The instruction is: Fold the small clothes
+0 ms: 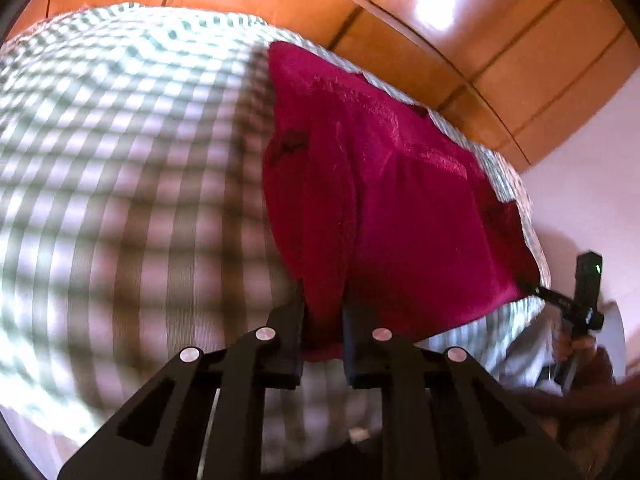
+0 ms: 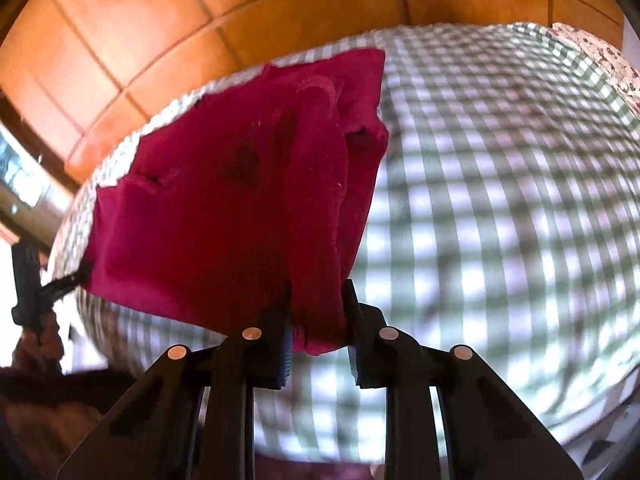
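A dark red garment [image 1: 400, 200] lies spread over a green-and-white checked bed cover [image 1: 120, 160]. My left gripper [image 1: 323, 308] is shut on the garment's near corner, and a fold of cloth is pinched between its black fingers. In the right wrist view my right gripper [image 2: 318, 300] is shut on the other near corner of the same garment [image 2: 224, 200]. The cloth hangs stretched between the two grips, lifted a little off the checked cover [image 2: 500, 200]. Each camera sees the other gripper at the garment's far corner: the right gripper [image 1: 532, 290] and the left gripper [image 2: 72, 280].
Orange-brown wooden panels [image 1: 480, 40] rise behind the bed, also in the right wrist view as wooden panels [image 2: 120, 40]. A person's hand [image 1: 576, 348] holds the right gripper's handle. A flower-patterned pillow [image 2: 600, 56] lies at the bed's far right. A pale wall [image 1: 592, 184] stands beside the bed.
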A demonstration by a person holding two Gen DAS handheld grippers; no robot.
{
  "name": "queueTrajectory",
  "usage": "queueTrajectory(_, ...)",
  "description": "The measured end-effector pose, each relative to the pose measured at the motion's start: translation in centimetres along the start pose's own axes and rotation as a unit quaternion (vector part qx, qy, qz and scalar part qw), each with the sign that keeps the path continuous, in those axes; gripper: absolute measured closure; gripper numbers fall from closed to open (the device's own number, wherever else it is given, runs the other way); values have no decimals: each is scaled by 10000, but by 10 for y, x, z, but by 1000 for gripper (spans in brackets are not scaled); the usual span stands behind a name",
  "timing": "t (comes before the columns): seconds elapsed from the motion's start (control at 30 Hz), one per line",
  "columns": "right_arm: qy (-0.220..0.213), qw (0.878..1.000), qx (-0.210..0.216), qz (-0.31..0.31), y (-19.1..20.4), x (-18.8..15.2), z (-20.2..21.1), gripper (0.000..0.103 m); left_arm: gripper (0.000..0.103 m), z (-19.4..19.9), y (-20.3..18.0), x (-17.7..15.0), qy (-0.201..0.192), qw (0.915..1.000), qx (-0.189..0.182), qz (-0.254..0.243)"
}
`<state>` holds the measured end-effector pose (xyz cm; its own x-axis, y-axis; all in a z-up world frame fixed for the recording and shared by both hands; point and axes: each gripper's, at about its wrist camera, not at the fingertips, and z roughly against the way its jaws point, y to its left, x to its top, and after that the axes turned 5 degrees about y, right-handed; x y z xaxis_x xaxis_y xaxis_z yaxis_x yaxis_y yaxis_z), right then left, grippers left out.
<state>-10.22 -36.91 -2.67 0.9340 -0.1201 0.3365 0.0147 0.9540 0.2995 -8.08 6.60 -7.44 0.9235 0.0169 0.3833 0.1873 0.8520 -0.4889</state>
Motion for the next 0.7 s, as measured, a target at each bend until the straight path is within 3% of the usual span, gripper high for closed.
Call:
queueTrajectory(0.07,152,9999,-31,61,1,-13,3,82,88,4,0,-17,115,9999,-64,29)
queueTrajectory(0.1,153,9998,-51,75,2,-15,5,82,83,6,-1,-22,126,9999,-42,26)
queueTrajectory(0.17,35,9998,-179,87,4,-11,8,75,79,8,0,-21,83,9999,-89,105)
queueTrajectory(0.23,-156,9997,-191,55,5,1,11,52,70,13,3,-11,-56,9998,-115,136)
queueTrajectory(0.27,-242,9994,-231,58,6,8,12,50,68,16,2,-5,-154,9998,-72,114)
queueTrajectory(0.4,-584,9973,-456,-14,9,41,6,50,49,18,-9,28,-527,9985,-6,-157)
queueTrajectory(0.47,-697,9960,-549,-73,6,56,-2,50,49,8,-16,45,-552,9980,84,-308)
queueTrajectory(0.5,-703,9960,-551,-86,6,61,-7,50,50,3,-19,50,-550,9979,104,-331)
queueTrajectory(0.57,-641,9963,-566,-7,11,68,-16,63,52,-8,-20,61,-556,9979,72,-321)
queueTrajectory(0.63,-587,9963,-612,139,17,70,-20,84,79,-19,-24,69,-506,9982,-19,-336)
queueTrajectory(0.67,-587,9959,-651,229,20,69,-19,89,83,-23,-28,73,-503,9981,28,-363)
queueTrajectory(0.7,-605,9955,-669,288,23,67,-16,95,96,-23,-31,73,-566,9974,93,-438)
